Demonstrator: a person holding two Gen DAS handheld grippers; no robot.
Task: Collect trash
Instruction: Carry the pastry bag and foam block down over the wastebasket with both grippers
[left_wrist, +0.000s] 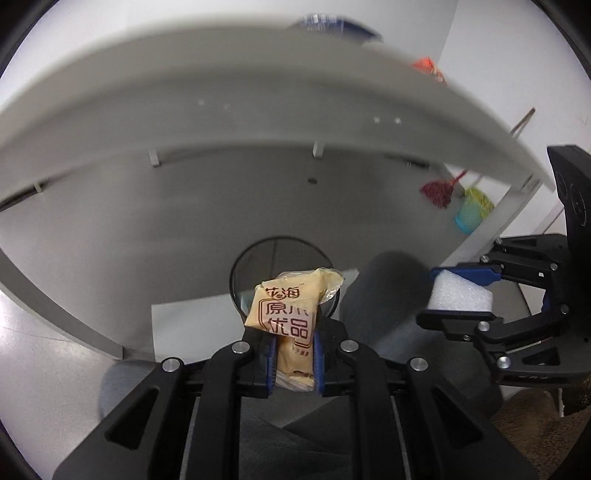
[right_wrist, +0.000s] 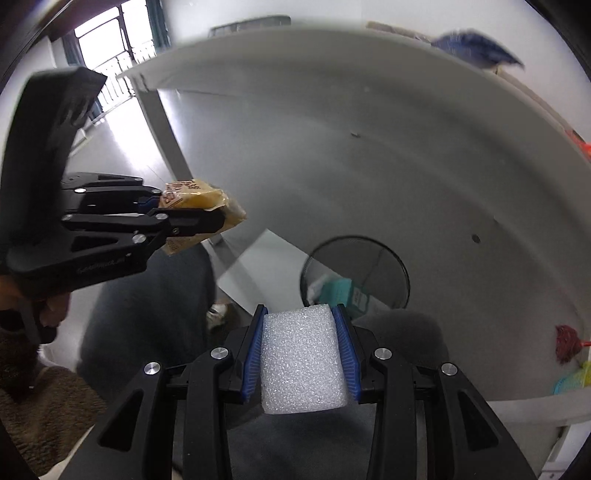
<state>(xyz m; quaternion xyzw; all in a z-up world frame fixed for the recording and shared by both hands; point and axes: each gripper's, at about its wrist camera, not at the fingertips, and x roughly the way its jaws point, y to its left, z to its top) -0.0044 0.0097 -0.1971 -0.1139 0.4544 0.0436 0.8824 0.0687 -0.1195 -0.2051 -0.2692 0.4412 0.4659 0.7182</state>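
My left gripper (left_wrist: 293, 354) is shut on a yellow snack wrapper (left_wrist: 286, 314) with brown Chinese print, held in the air in front of a black mesh waste bin (left_wrist: 258, 258) under the table. My right gripper (right_wrist: 300, 354) is shut on a white foam block (right_wrist: 301, 363), held in front of and above the same bin (right_wrist: 384, 266), which holds a teal carton (right_wrist: 338, 291). The right gripper (left_wrist: 461, 295) with the foam (left_wrist: 460, 297) shows at the right of the left wrist view. The left gripper (right_wrist: 207, 218) with the wrapper (right_wrist: 195, 199) shows at the left of the right wrist view.
A white table (left_wrist: 221, 92) spans overhead, with blue (left_wrist: 332, 22) and orange (left_wrist: 428, 68) items on top. A table leg (right_wrist: 162, 125) stands at left. A red mop (left_wrist: 439, 190) and a green-blue dustpan (left_wrist: 472, 212) lean by the wall. The person's dark-trousered legs (right_wrist: 147, 314) are below.
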